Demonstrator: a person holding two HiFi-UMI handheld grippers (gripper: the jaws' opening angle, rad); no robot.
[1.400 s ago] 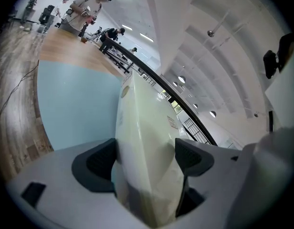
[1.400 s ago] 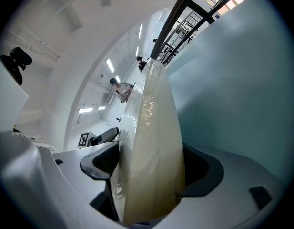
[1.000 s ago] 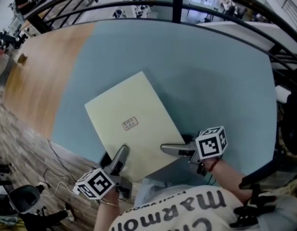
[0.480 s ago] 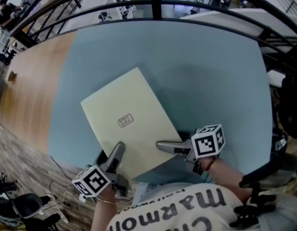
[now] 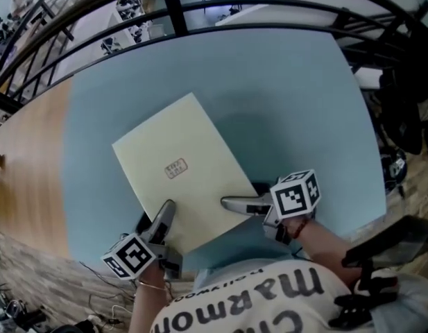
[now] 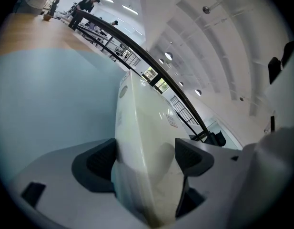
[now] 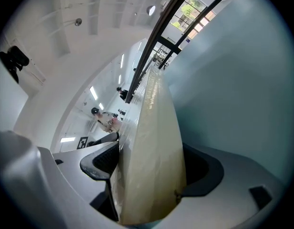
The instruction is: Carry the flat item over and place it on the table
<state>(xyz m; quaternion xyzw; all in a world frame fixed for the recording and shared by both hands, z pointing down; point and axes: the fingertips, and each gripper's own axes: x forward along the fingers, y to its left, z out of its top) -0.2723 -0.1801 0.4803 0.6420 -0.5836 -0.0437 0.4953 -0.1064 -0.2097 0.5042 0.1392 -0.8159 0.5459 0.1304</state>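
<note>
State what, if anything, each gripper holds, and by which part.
Both hold the pale flat item: the left gripper clamps its near-left edge, the right gripper its near-right edge, beside the nearest corner.

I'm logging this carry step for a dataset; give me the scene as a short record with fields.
item: pale yellow flat package, small label on top
left gripper: jaws shut on its near-left edge
right gripper: jaws shut on its near-right edge
placement: over the blue table; contact cannot be told
background: black railing beyond the table
</note>
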